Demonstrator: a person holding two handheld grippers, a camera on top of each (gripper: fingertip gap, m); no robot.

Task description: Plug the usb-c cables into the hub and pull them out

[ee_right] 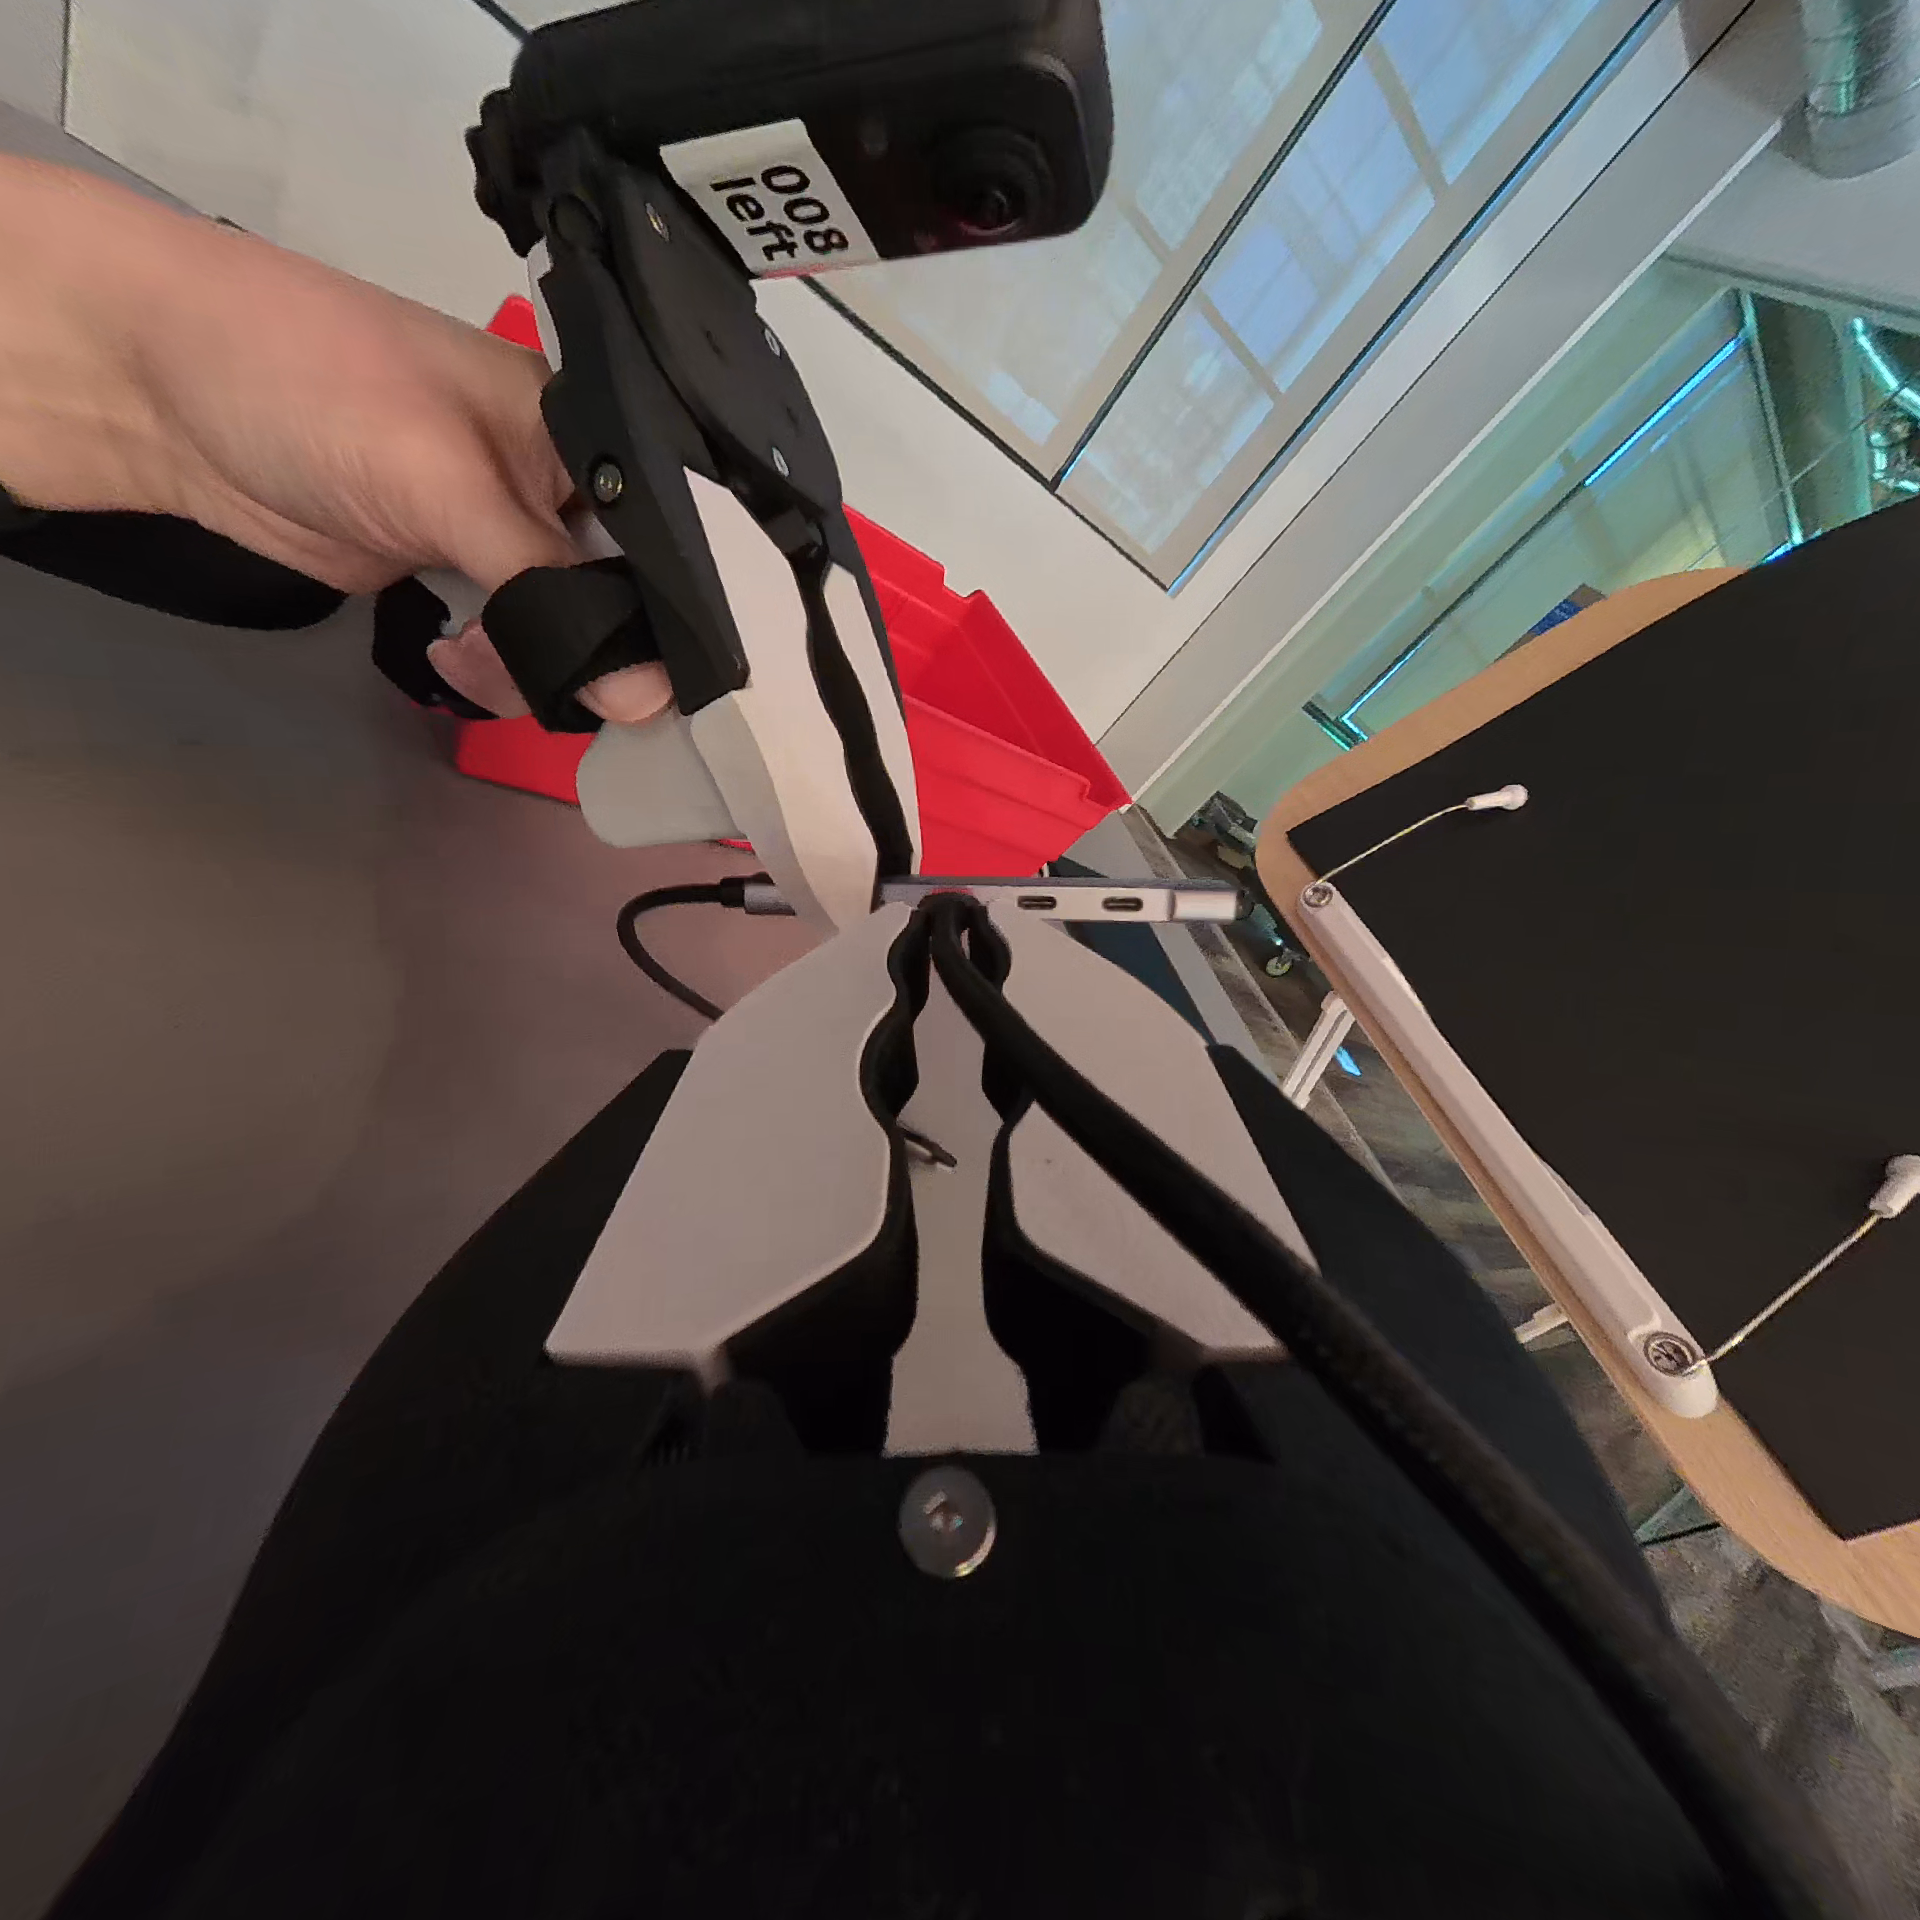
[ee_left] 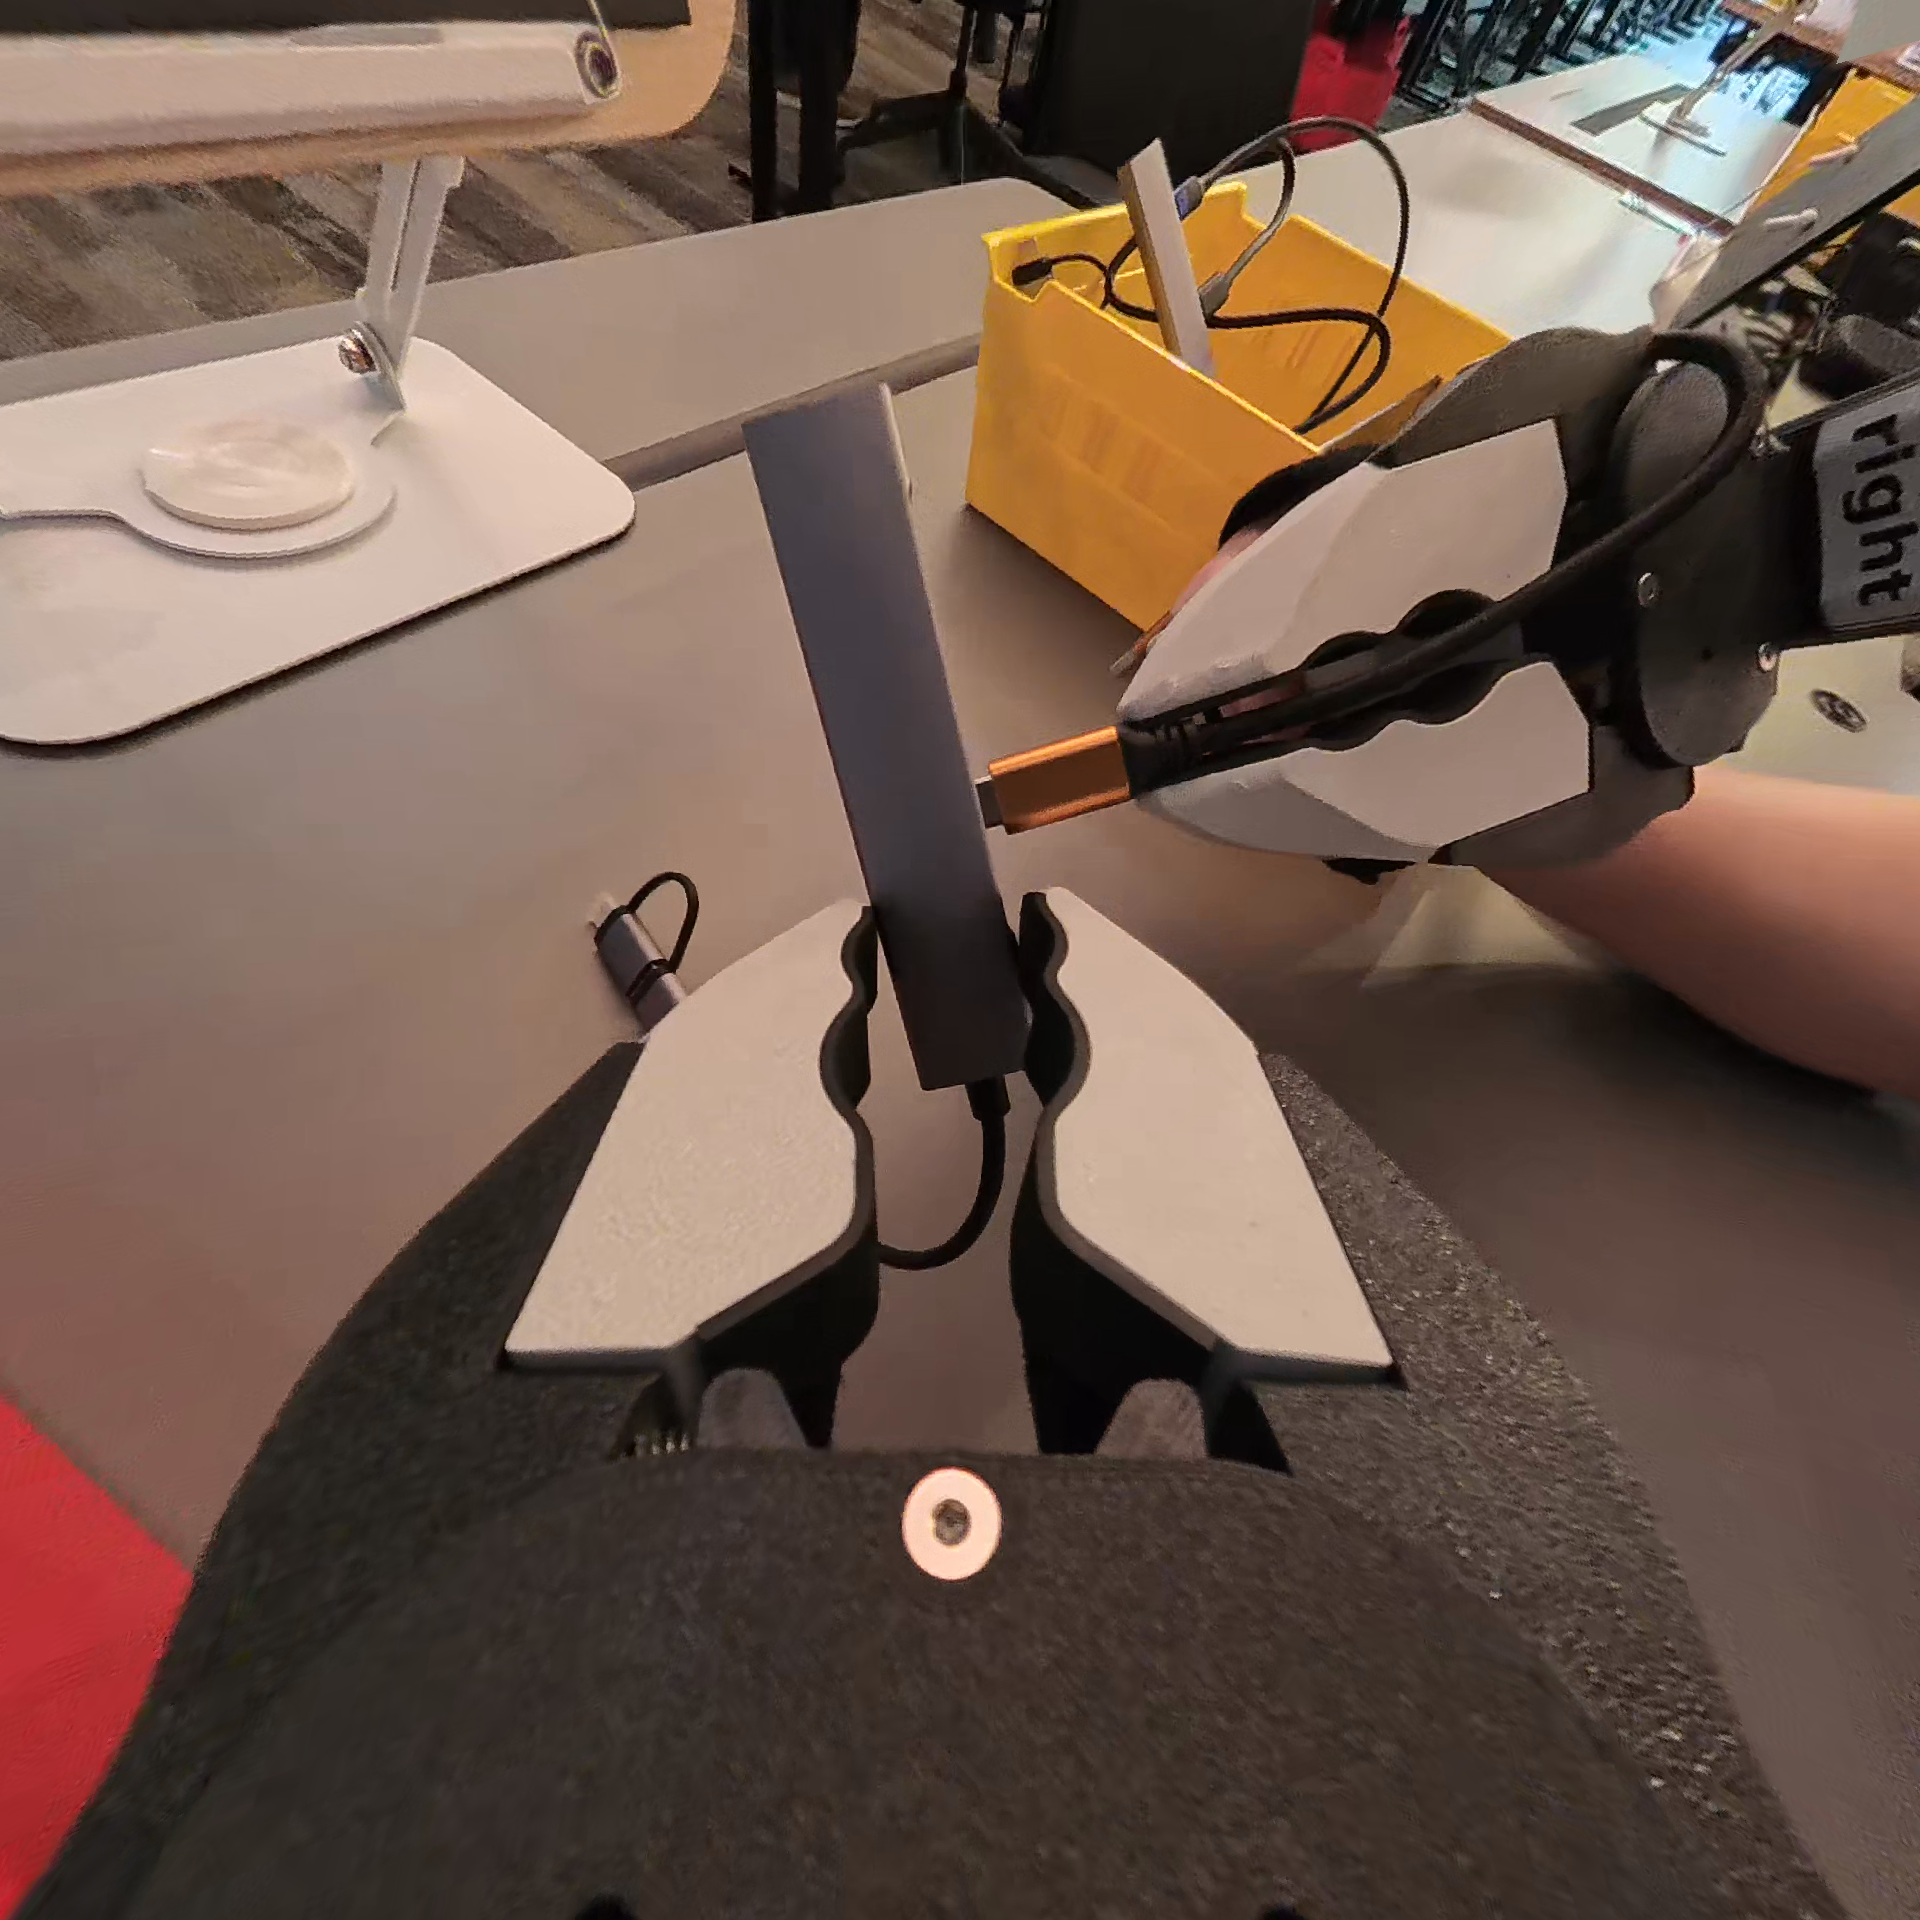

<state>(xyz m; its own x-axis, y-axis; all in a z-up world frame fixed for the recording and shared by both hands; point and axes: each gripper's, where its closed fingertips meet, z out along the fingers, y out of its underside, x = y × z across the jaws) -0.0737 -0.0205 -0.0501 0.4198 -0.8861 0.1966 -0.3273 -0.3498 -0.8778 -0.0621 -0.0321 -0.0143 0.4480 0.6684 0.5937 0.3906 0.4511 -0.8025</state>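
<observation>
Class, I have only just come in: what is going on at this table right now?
A person works two handheld grippers. The left gripper is shut on a slim dark hub, holding it up off the grey table. The right gripper is shut on a black cable with an orange USB-C plug, whose tip sits at the hub's side edge. Whether it is fully seated cannot be told. Two more ports are empty. A yellow bin holds more cables.

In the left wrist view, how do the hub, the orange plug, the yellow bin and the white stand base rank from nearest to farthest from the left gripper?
1. The hub: clamped between the fingers of the left gripper.
2. The orange plug: just right of the hub, held by the right gripper.
3. The yellow bin at far right and the white stand base at far left: too close to call.
</observation>
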